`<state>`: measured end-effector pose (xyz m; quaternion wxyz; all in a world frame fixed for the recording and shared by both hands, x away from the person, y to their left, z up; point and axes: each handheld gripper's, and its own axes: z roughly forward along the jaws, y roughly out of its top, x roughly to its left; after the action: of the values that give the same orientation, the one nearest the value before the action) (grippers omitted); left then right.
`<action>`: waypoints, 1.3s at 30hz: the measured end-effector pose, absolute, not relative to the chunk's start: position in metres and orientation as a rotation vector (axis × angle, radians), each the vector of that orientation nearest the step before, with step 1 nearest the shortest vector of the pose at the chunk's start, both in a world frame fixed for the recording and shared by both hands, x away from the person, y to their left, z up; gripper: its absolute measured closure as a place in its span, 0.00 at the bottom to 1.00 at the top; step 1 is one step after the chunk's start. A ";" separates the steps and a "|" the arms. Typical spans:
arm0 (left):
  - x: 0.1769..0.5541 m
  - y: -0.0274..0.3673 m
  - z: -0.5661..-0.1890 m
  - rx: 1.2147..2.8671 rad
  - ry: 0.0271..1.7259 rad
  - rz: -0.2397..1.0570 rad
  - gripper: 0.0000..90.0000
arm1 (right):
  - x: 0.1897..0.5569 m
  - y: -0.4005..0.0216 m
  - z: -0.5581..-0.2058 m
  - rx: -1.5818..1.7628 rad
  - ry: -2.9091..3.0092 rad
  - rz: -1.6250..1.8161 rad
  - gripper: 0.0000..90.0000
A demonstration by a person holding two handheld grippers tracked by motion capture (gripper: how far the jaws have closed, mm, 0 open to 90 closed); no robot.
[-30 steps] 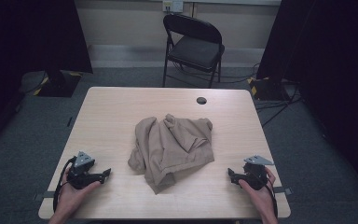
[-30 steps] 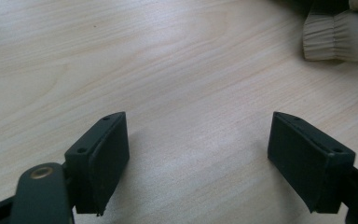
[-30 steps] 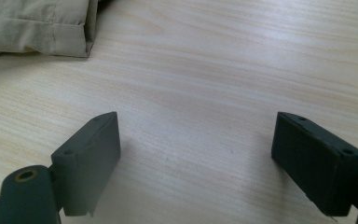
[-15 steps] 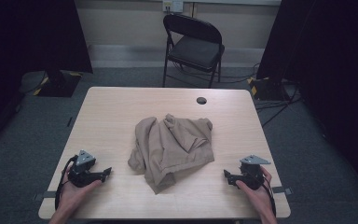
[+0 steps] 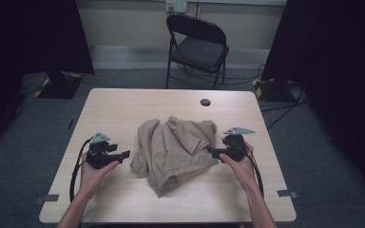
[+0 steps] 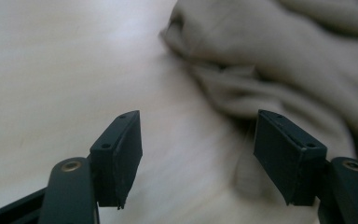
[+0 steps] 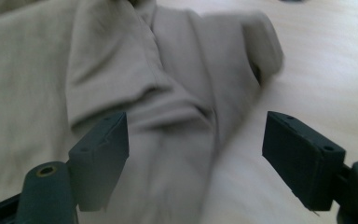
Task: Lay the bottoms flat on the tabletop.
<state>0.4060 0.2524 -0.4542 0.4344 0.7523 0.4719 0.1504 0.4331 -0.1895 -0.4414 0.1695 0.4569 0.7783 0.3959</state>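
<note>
A crumpled tan cloth lies in a heap at the middle of the light wooden table. My left gripper hovers just off the cloth's left edge, pointing at it. In the left gripper view its jaws stand open, having just closed a little, with bare table and the cloth's hem ahead. My right gripper is at the cloth's right edge. Its jaws are open too, slightly narrowed, with a fold of cloth lying between them and unpinched.
A round black grommet sits near the table's far edge. A black folding chair stands beyond the table. Dark curtains flank both sides, and cables lie on the floor at the right.
Both hands have lifted and moved forward and inward from the table's near corners towards the cloth. The right gripper now reaches the cloth's right edge. The cloth has not moved.
</note>
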 end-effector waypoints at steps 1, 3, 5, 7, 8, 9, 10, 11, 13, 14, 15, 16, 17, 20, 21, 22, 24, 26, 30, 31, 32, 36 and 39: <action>0.414 0.243 -0.445 1.853 1.149 0.349 0.36 | 0.446 -0.177 -0.436 1.278 2.229 1.141 0.25; 0.421 0.231 -0.439 1.852 1.124 0.341 0.36 | 0.456 -0.164 -0.431 1.271 2.244 1.166 0.25; 0.428 0.220 -0.436 1.868 1.092 0.310 0.35 | 0.465 -0.150 -0.429 1.254 2.265 1.180 0.24; 0.435 0.208 -0.439 1.842 1.080 0.254 0.32 | 0.472 -0.137 -0.430 1.246 2.290 1.185 0.23; 0.435 0.208 -0.439 1.842 1.080 0.254 0.32 | 0.475 -0.131 -0.432 1.240 2.303 1.187 0.22; 0.442 0.199 -0.448 1.810 1.092 0.194 0.32 | 0.477 -0.125 -0.434 1.240 2.312 1.187 0.22; 0.442 0.199 -0.448 1.810 1.092 0.194 0.30 | 0.477 -0.125 -0.434 1.240 2.312 1.187 0.22; 0.445 0.195 -0.453 1.838 1.118 0.221 0.30 | 0.479 -0.121 -0.437 1.246 2.319 1.186 0.21; 0.451 0.189 -0.465 1.848 1.171 0.208 0.26 | 0.483 -0.113 -0.446 1.247 2.343 1.174 0.19; 0.456 0.186 -0.475 1.879 1.210 0.208 0.25 | 0.486 -0.109 -0.455 1.279 2.360 1.148 0.19; 0.458 0.186 -0.479 1.883 1.222 0.193 0.24 | 0.487 -0.107 -0.459 1.288 2.367 1.146 0.18; 0.459 0.186 -0.484 1.880 1.234 0.184 0.23 | 0.488 -0.105 -0.464 1.294 2.375 1.144 0.19; 0.459 0.186 -0.488 1.881 1.240 0.176 0.23 | 0.489 -0.103 -0.468 1.298 2.392 1.146 0.20; 0.458 0.184 -0.494 1.878 1.237 0.171 0.24 | 0.485 -0.092 -0.480 1.255 2.426 1.087 0.22; 0.458 0.184 -0.493 1.885 1.229 0.165 0.28 | 0.484 -0.090 -0.482 1.244 2.424 1.078 0.25; 0.457 0.185 -0.491 1.898 1.208 0.162 0.39 | 0.483 -0.090 -0.481 1.243 2.411 1.074 0.36; 0.457 0.186 -0.489 1.909 1.181 0.164 0.62 | 0.482 -0.091 -0.480 1.244 2.414 1.086 0.48; 0.454 0.190 -0.481 1.898 1.133 0.175 0.79 | 0.478 -0.094 -0.472 1.223 2.421 1.102 0.83; 0.452 0.195 -0.470 1.870 1.104 0.166 0.90 | 0.473 -0.098 -0.462 1.207 2.407 1.150 0.93; 0.449 0.199 -0.458 1.848 1.073 0.165 0.91 | 0.469 -0.104 -0.454 1.187 2.383 1.191 0.93; 0.447 0.201 -0.451 1.836 1.055 0.174 0.91 | 0.466 -0.107 -0.448 1.185 2.368 1.214 0.94; 0.435 0.205 -0.434 1.795 0.991 0.181 0.91 | 0.447 -0.127 -0.428 1.137 2.315 1.269 0.94; 0.419 0.208 -0.425 1.772 0.940 0.177 0.91 | 0.434 -0.140 -0.422 1.129 2.284 1.292 0.94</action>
<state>0.4186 0.2083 -0.4251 0.5346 0.7438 0.3943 0.0741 0.4343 -0.1404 -0.4222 0.1420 0.3914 0.7913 0.4477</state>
